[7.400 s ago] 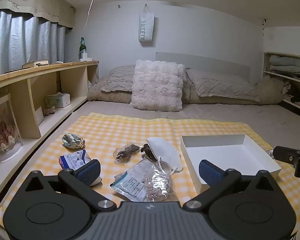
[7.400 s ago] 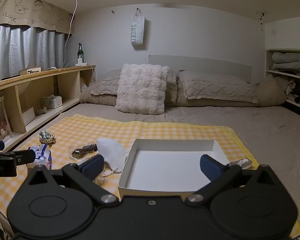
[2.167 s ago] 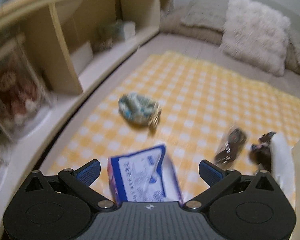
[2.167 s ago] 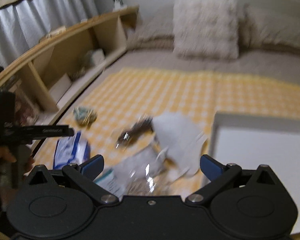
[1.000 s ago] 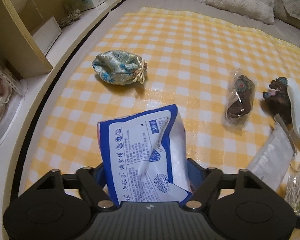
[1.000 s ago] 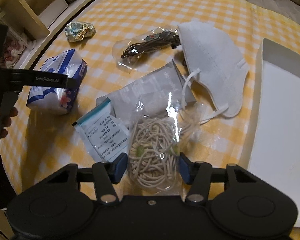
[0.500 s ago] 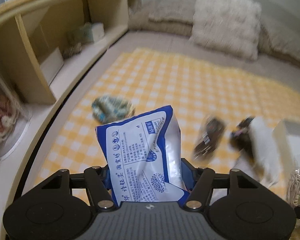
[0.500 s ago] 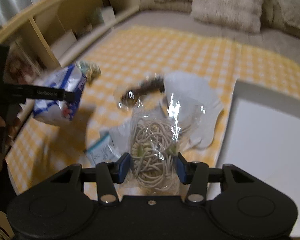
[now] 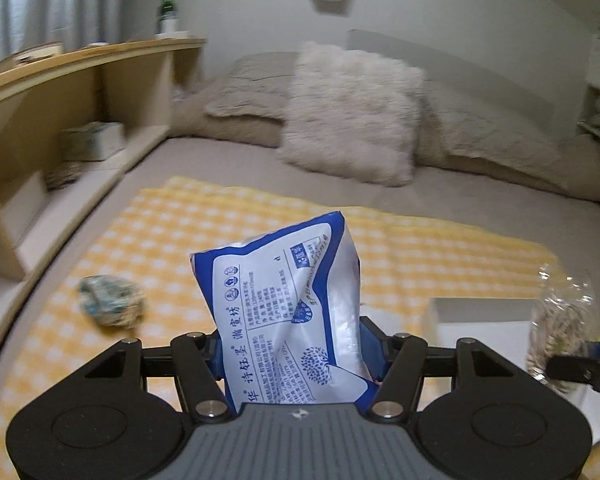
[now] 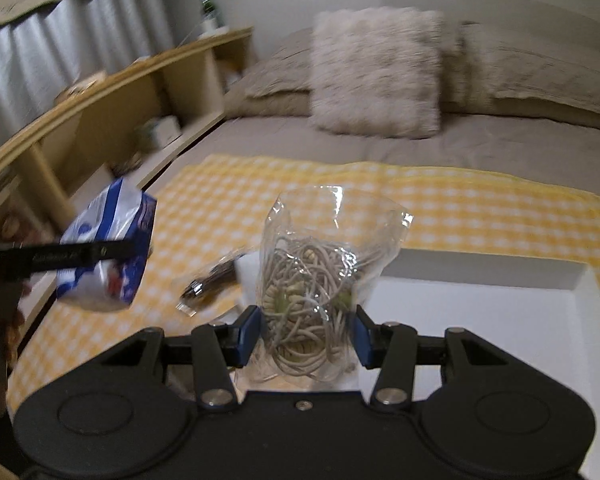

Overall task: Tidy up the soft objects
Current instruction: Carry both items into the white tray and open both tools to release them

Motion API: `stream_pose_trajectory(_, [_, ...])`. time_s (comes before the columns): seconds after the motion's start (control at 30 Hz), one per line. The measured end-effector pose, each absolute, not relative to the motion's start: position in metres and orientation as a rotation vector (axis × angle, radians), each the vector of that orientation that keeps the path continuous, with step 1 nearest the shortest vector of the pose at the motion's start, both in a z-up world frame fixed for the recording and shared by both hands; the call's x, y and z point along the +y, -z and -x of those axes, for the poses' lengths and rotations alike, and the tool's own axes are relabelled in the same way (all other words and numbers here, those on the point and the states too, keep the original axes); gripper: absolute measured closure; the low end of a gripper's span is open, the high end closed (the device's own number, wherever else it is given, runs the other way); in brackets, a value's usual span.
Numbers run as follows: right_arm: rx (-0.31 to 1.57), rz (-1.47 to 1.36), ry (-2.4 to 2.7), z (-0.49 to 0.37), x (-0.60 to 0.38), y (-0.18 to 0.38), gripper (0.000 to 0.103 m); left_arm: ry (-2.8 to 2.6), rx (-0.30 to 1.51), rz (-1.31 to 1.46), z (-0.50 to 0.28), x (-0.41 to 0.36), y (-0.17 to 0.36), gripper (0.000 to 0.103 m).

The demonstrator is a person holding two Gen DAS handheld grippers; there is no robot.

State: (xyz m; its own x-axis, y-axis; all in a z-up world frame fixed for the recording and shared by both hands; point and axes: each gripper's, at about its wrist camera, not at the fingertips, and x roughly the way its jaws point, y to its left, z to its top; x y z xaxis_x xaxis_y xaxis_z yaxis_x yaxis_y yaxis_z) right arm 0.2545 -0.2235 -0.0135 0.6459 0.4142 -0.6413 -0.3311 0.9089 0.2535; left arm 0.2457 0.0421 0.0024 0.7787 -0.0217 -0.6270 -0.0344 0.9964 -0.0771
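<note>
My left gripper (image 9: 296,350) is shut on a blue and white tissue pack (image 9: 284,312) and holds it in the air above the yellow checked cloth (image 9: 188,232). The pack also shows in the right wrist view (image 10: 108,252). My right gripper (image 10: 306,334) is shut on a clear bag of beige cord (image 10: 316,300), lifted at the left edge of the white tray (image 10: 500,320). The bag also shows at the right of the left wrist view (image 9: 560,328). A small patterned pouch (image 9: 112,306) lies on the cloth to the left.
A clear packet with dark items (image 10: 212,280) lies on the cloth beside a white mask (image 10: 246,268). A wooden shelf unit (image 9: 60,120) runs along the left. A fluffy pillow (image 9: 352,112) and bedding lie at the far end of the bed.
Both grippers have risen from the cloth with their loads and tilted up toward the room. The cord bag has moved right, to the tray's edge.
</note>
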Motion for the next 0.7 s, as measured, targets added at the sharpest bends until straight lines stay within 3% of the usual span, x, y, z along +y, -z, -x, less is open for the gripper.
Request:
stream_pose_trajectory(0.37, [0.756, -0.16, -0.264, -0.249, -0.299, 0.023, 0.054, 0.215, 0.651, 0.098, -0.262, -0.05, 0.006, 0.041])
stream_pose_trajectory(0.7, [0.833, -0.167, -0.173, -0.246, -0.341, 0.046, 0.054, 0.409, 0.844, 0.168, -0.268, -0.123, 0.047, 0.041])
